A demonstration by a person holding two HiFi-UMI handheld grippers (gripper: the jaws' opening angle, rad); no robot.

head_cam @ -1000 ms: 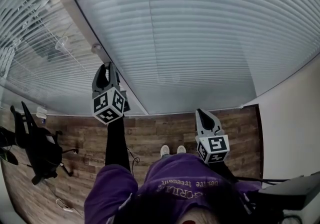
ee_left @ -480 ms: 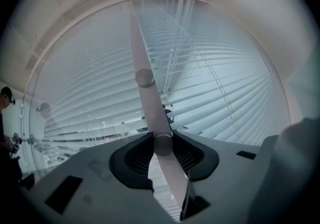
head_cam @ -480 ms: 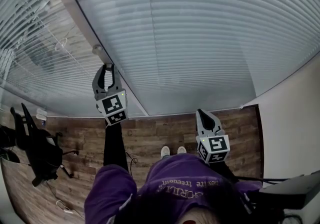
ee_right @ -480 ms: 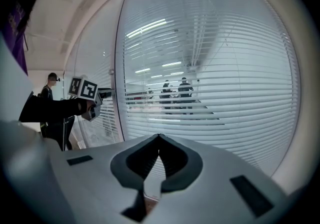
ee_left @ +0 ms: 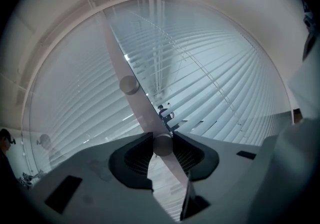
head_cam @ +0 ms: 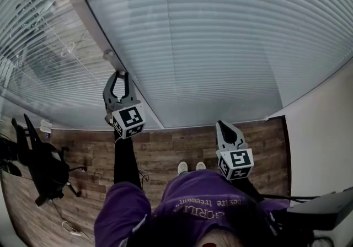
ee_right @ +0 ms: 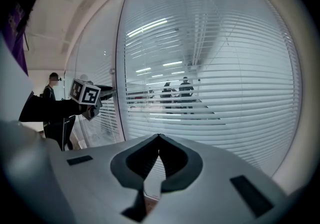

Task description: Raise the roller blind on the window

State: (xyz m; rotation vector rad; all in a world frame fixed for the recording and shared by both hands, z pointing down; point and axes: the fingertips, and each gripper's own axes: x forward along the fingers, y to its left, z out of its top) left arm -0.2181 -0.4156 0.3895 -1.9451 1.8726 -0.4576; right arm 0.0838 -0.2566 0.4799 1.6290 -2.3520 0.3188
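Obs: over the last second the left gripper (head_cam: 119,75) has rolled about its own axis, its marker cube (head_cam: 128,121) showing turned faces from frame to frame, with little shift of place. Its jaws sit clamped on the lower knob (ee_left: 162,146) of the mullion (head_cam: 84,14). Judged: the knob is being twisted to drive the blind. The slatted blind (head_cam: 220,47) on the right pane covers the glass to its bottom edge, no rise visible, so the task looks barely begun. The right gripper (head_cam: 223,124) is unmoved, jaws together on nothing, low and well apart from the window. Count: 2 grippers; 2 knobs, the upper knob (head_cam: 107,53) free; 2 blinds, the second blind (head_cam: 33,47) left of the mullion; 1 mullion
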